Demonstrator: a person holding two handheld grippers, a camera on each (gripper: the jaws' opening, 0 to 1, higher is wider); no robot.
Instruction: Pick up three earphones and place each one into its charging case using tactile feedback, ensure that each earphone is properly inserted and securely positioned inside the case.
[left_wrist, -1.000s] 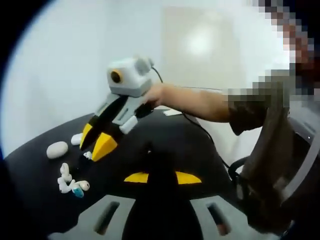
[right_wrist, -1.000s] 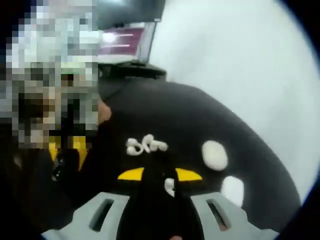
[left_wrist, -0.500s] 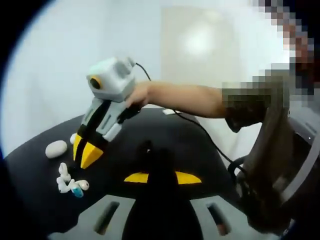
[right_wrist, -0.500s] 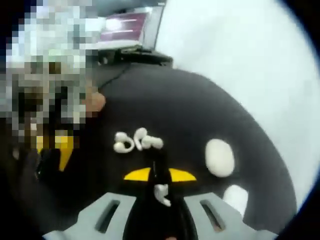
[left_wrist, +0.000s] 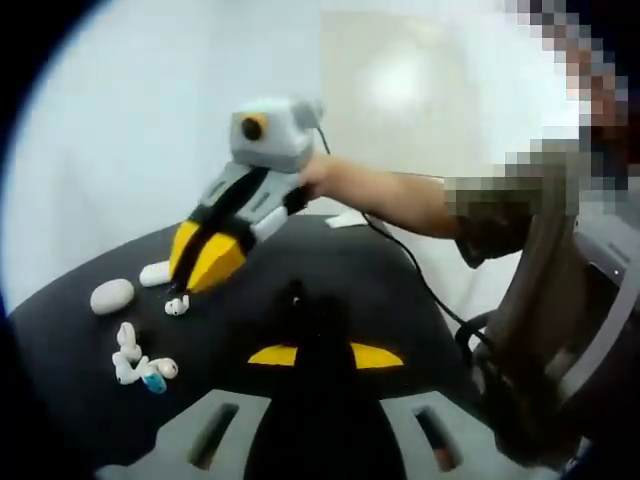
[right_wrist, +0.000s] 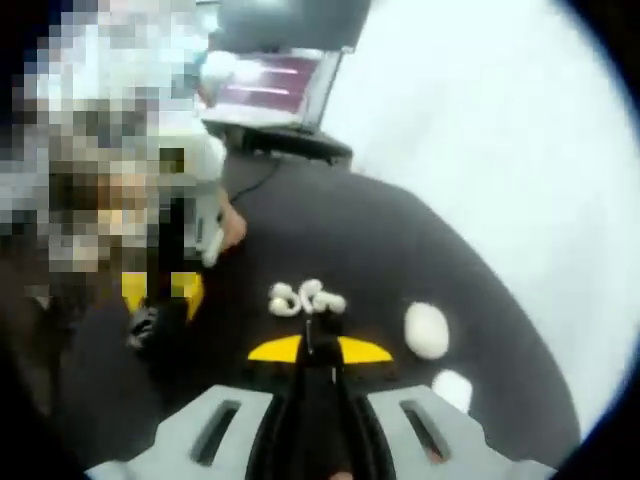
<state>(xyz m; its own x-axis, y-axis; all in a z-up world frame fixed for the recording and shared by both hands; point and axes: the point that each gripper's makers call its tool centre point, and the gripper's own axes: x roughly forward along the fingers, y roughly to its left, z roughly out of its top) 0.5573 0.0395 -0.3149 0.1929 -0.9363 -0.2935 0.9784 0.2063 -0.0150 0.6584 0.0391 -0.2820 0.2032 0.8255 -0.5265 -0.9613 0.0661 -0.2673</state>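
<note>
Held at the tip of the right gripper (left_wrist: 200, 268), a white earphone (left_wrist: 177, 304), hanging just above the black table (left_wrist: 380, 290). Pinched near its top between closed yellow jaws, with the bud end lowest. Long axis close to upright, stem pointing up into the jaws, though too small to tell its exact tilt. In the right gripper view, jaws seen edge-on and pressed together, with nothing clearly visible of the earphone.

Taking the held earphone as the landmark: just beyond it, a white case (left_wrist: 155, 273); to its left, a second, oval case (left_wrist: 112, 296); nearer the camera than it, a loose cluster of earphones (left_wrist: 140, 362), one with a blue tip. Same cluster (right_wrist: 305, 298) and both cases (right_wrist: 426, 330) (right_wrist: 452, 387) also in the right gripper view.

Left gripper (left_wrist: 325, 355) held back low, well apart from the earphone, yellow pads close together, seemingly empty; exact gap hard to tell.

Likely risks: a thin grip on a small smooth piece, so a slip or twist during the move; both cases look closed, so no open socket for seating; a wrong tilt at entry, leaving the earphone unseated.
</note>
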